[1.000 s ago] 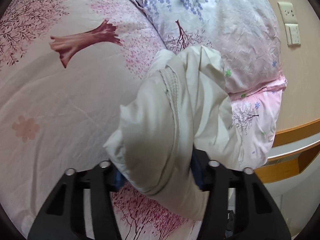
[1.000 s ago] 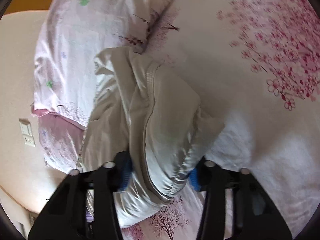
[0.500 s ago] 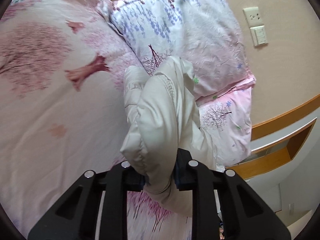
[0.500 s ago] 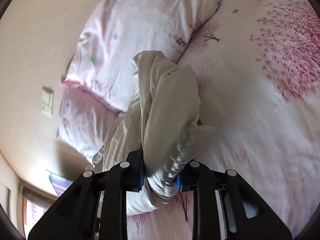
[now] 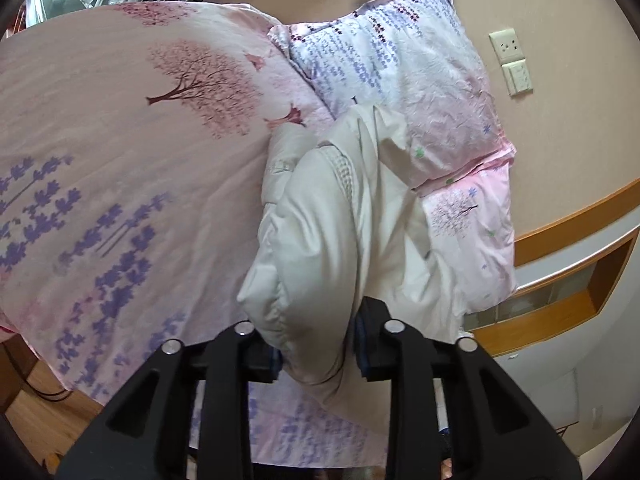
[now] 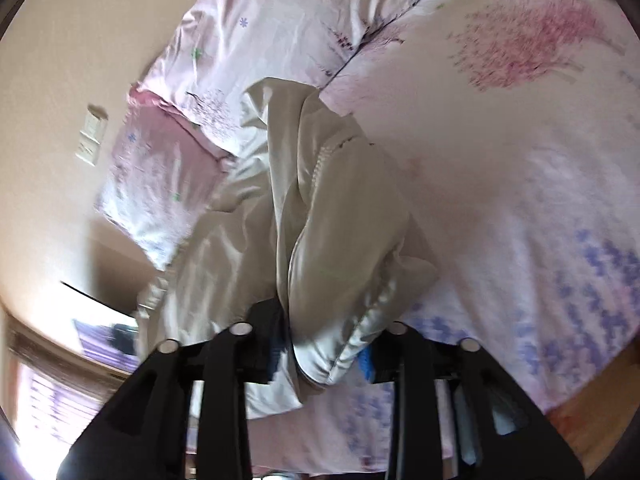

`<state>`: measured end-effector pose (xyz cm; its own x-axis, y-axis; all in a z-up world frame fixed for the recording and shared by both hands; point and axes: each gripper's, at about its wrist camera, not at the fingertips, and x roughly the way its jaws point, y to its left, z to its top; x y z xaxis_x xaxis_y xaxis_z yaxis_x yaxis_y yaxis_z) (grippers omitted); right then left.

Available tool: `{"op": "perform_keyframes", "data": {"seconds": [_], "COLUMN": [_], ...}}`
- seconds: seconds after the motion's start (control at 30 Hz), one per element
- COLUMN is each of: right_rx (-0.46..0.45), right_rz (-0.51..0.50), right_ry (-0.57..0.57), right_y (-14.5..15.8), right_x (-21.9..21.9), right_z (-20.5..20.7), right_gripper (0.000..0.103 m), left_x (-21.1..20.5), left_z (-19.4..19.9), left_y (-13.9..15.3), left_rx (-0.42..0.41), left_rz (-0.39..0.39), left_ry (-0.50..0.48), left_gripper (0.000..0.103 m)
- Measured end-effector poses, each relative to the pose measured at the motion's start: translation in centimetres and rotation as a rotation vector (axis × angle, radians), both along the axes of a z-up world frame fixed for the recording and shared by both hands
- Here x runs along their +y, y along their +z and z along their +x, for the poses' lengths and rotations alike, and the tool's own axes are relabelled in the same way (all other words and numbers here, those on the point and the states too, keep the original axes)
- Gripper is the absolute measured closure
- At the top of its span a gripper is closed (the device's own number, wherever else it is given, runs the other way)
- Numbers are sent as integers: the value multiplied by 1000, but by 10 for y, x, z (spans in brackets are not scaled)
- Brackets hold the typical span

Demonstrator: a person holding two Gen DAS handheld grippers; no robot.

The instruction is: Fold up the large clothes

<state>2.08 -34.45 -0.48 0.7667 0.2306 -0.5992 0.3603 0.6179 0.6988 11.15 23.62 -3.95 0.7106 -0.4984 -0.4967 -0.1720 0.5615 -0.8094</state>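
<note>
Claws frame the near edge of both views, each closed on a bunched fold of the same cream-white padded jacket [image 5: 320, 240]. In the left wrist view the left claw [image 5: 316, 354] pinches a puffy gathered edge of the garment between its black fingers [image 5: 260, 356], blue pads just visible against the cloth. In the right wrist view the right claw [image 6: 324, 354] clamps a similar rounded roll of the jacket [image 6: 340, 216], a blue pad showing at its right finger [image 6: 384, 354].

The jacket rises from both grips, lifted above the bed, and drapes away toward the pillows; a ribbed band runs along its upper fold. Its far end appears to reach the bedding beside the pillows, though contact there cannot be confirmed.

Beneath it spreads a pale pink duvet printed with pink blossom trees and purple flower sprigs [image 5: 120, 168], also seen, blurred, in the right wrist view [image 6: 520, 160]. Beyond lie a white pillow with purple floral print [image 5: 400, 60] and a pink pillow with a small tree motif [image 5: 472, 216]. Farthest back stand a beige wall [image 5: 568, 128] carrying a cream socket and switch plate [image 5: 512, 60], and a wooden shelf unit [image 5: 560, 288].
</note>
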Motion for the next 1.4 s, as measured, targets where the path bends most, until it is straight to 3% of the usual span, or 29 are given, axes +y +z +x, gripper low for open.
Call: {"op": "perform_keyframes", "data": {"seconds": [0.07,0.2,0.27,0.37,0.43,0.47,0.57,0.67,0.8,0.97,1.1,1.23,1.4], "right_rx": [14,24,37,8,-47,-88,-126,-84,8,195,299,256,163], "right_rz": [-60,-218,-312,-459,-520,-526,-498,-473,-490,-454,-440,-444,-442], "right_ry": [-16,-57,-126,-194,-113,-11,274,458,590,587,607,606,604], "right_y": [5,26,36,57,74,83,95,95,84,56,34,41,57], "right_x": [1,7,7,14,31,47,94,138,181,190,190,189,186], "right_z": [-4,-9,-13,-16,-2,11,52,94,146,217,244,230,182], "right_gripper": [57,47,40,40,47,59,81,86,87,88,92,92,89], "left_x": [-1,-8,-10,-11,-11,-11,-11,-10,-9,-8,-8,-10,-8], "left_z": [2,3,3,4,4,4,5,7,8,10,10,11,13], "left_y": [-2,1,1,0,0,0,-1,-3,-4,-5,0,3,-3], "left_rx": [-1,-27,-35,-36,-38,-40,-43,-42,-46,-46,-66,-73,-59], "left_rz": [21,60,68,73,77,80,86,90,90,101,120,136,122], "left_ry": [-2,-26,-30,-25,-21,-17,-6,6,17,19,16,2,6], "left_gripper": [67,46,42,40,40,40,40,40,40,40,39,38,38]}}
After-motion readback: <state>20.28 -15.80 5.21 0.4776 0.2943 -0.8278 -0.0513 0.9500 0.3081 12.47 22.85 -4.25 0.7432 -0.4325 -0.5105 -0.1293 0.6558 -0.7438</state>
